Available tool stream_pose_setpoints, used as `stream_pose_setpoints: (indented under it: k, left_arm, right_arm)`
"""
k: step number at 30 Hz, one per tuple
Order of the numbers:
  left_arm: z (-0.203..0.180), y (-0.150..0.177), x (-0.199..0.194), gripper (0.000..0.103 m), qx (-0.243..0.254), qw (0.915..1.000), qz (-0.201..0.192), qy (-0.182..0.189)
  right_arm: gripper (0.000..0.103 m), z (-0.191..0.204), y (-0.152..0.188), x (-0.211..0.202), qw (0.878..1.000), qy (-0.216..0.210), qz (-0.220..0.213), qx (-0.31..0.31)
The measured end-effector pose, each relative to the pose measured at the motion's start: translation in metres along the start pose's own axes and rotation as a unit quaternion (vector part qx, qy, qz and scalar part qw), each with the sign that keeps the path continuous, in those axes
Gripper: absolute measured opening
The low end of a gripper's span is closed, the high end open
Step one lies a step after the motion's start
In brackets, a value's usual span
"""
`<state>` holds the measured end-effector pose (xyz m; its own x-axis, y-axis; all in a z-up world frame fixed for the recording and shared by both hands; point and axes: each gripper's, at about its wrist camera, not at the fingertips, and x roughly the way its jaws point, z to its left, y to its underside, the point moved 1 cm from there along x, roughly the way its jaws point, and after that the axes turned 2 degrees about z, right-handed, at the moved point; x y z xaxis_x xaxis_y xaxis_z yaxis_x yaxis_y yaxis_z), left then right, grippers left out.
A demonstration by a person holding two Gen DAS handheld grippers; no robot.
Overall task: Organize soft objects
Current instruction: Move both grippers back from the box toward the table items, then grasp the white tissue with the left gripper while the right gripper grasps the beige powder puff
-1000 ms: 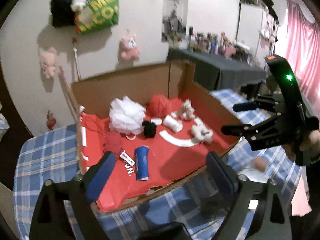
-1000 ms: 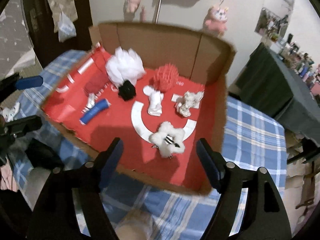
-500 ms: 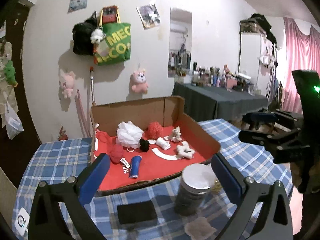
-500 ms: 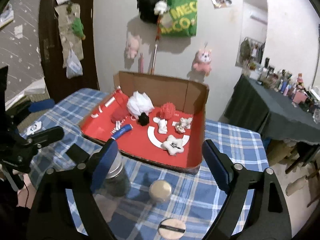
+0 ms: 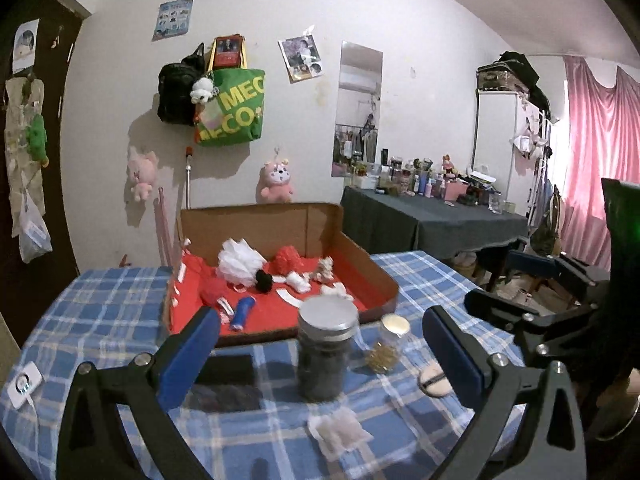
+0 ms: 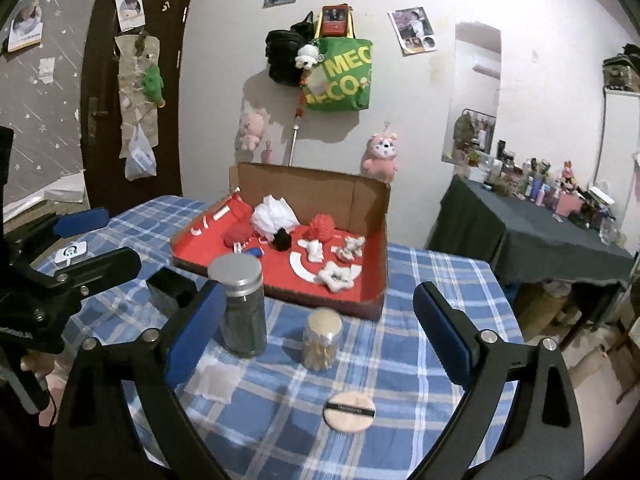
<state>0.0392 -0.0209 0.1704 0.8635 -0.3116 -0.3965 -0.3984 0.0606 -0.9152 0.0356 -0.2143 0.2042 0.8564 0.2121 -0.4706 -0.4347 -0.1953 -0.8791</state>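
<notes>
Inside cardboard box soft bits already sit; powder puff, cotton pad left outside. Left gripper, right gripper just opened wide, empty.

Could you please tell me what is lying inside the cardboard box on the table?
Inside the cardboard box lie a white mesh puff, red yarn ball, black pompom, blue roll and white fluffy star. The big jar hides the front corner.

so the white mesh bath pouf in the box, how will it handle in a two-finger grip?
The white mesh bath pouf looks like bunched netting, so it is probably very light and will squash between the pads. Its ruffles stand loose, so fingers may catch only outer folds. Round but soft, it seems unlikely to roll far on the red liner.
</notes>
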Motion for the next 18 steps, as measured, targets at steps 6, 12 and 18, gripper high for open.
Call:
stream_pose_setpoints:
  k: [6,12,18]
  left_arm:
    - [-0.011,0.027,0.015,0.103,-0.003,0.9995,0.032,-0.004]
    - [-0.015,0.066,0.046,0.103,-0.028,0.9948,0.097,0.002]
    - [-0.016,0.094,0.070,0.103,-0.036,0.9886,0.146,-0.009]
  right_arm:
    - [0.096,-0.008,0.031,0.008,1.000,0.007,0.023,0.016]
    - [0.096,-0.022,0.064,0.027,0.997,0.011,0.063,0.034]
    - [0.096,-0.034,0.091,0.050,0.994,0.014,0.100,0.039]
